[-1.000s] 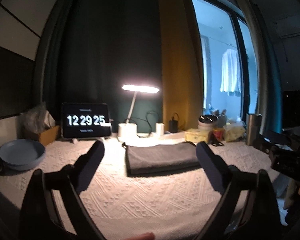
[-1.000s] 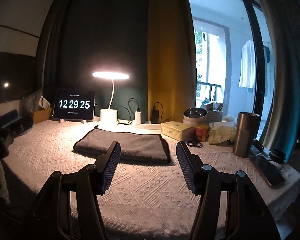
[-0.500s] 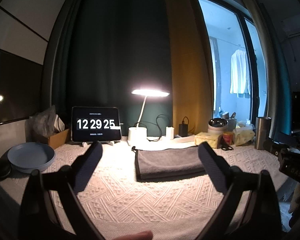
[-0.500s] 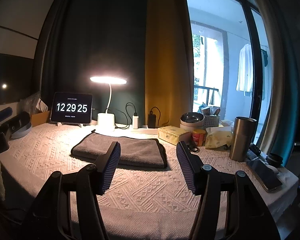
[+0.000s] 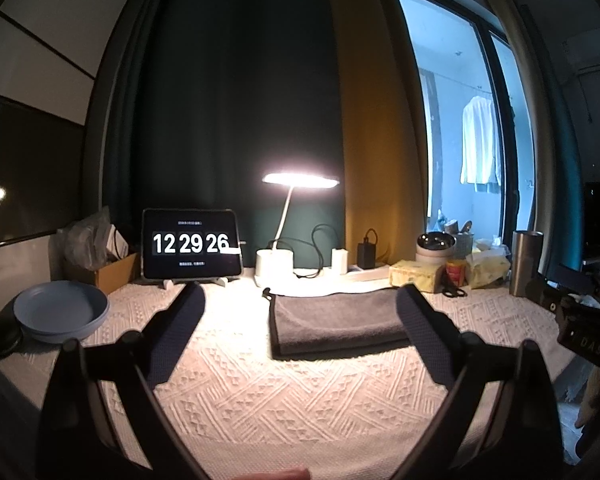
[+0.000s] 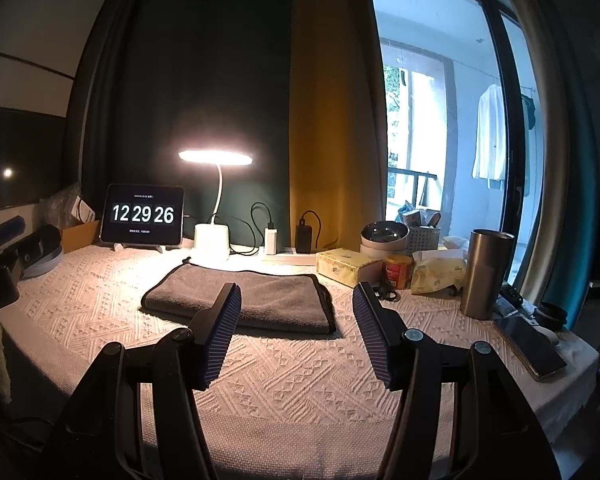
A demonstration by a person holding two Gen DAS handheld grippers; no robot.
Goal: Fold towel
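Both tools level out above the table [image 6: 300, 380] after rising over the past second; the grey towel [image 6: 256, 300] lies folded beneath the lamp [image 6: 216, 158], untouched; left tool [image 5: 300, 320] and right tool [image 6: 296, 312] gape empty, suggesting the fold is finished.

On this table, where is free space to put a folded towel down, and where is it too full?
Free: the wide strip of tablecloth in front of the grey towel, toward the near edge, and the patch between the towel and the blue plate. Crowded: the back edge by the lamp and clock tablet, and the right side around the steel tumbler and phone.
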